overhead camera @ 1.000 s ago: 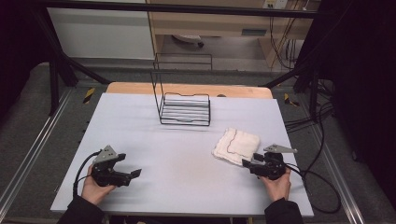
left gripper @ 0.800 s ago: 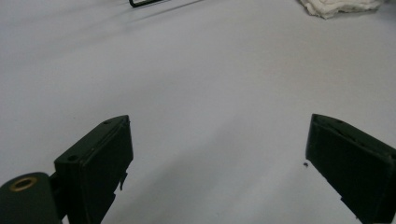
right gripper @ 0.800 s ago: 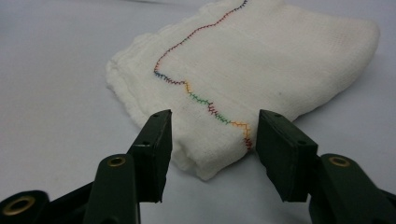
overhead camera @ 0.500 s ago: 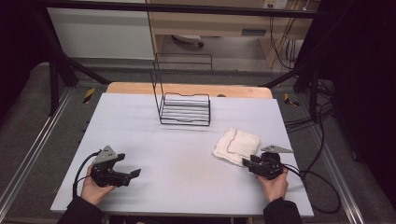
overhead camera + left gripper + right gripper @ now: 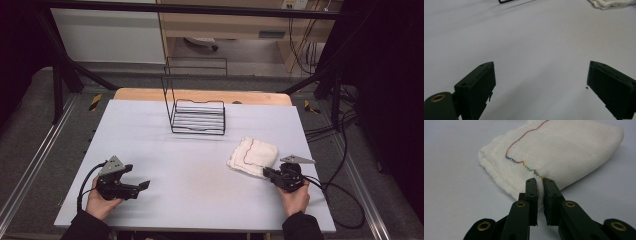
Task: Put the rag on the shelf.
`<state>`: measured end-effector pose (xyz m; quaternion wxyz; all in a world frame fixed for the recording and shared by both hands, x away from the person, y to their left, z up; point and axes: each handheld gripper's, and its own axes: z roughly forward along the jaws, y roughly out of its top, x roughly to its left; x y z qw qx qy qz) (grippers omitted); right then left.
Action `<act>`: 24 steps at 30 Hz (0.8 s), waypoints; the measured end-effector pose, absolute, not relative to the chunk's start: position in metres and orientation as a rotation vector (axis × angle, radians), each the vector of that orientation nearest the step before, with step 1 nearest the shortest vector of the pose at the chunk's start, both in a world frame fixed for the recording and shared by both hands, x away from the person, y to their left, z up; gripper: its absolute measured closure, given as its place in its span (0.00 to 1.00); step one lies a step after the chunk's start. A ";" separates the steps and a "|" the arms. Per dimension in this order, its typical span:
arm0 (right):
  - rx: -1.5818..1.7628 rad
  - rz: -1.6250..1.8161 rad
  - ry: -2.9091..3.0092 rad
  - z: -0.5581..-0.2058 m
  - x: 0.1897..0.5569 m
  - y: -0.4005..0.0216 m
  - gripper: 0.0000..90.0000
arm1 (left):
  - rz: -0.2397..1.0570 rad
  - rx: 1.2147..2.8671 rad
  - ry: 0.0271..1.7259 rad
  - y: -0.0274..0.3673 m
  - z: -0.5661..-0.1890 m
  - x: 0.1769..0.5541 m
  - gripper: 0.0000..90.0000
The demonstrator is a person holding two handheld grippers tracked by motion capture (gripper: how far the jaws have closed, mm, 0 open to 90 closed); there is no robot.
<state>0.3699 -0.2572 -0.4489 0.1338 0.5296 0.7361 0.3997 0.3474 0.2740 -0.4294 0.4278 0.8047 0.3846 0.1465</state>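
The right gripper (image 5: 539,181) has just been closing and now pinches the near edge of the folded cloth (image 5: 564,150). The left gripper (image 5: 540,85) waits wide open. Next, probably, a lift toward the wire rack (image 5: 197,117) beyond.

Cloth (image 5: 564,150): looking like soft white woven cotton, edged with multicoloured stitching.
Desk (image 5: 200,165): showing a smooth, matt pale-grey top.
Rack (image 5: 197,117): showing thin black wire.
Right claw (image 5: 539,182): appearing as matt black plastic with brass-coloured rivets.
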 end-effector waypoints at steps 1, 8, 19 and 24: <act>1.532 1.158 2.136 -0.448 0.369 -0.258 0.93 | 0.365 2.010 0.962 0.274 -0.429 0.347 0.09; 1.507 1.119 2.169 -0.440 0.359 -0.265 0.93 | 0.362 2.006 0.974 0.274 -0.428 0.346 0.09; 1.470 1.151 2.185 -0.444 0.356 -0.271 0.83 | 0.354 2.002 0.996 0.260 -0.424 0.347 0.09; 1.416 1.215 2.153 -0.441 0.361 -0.273 0.59 | 0.338 2.008 0.984 0.240 -0.419 0.352 0.09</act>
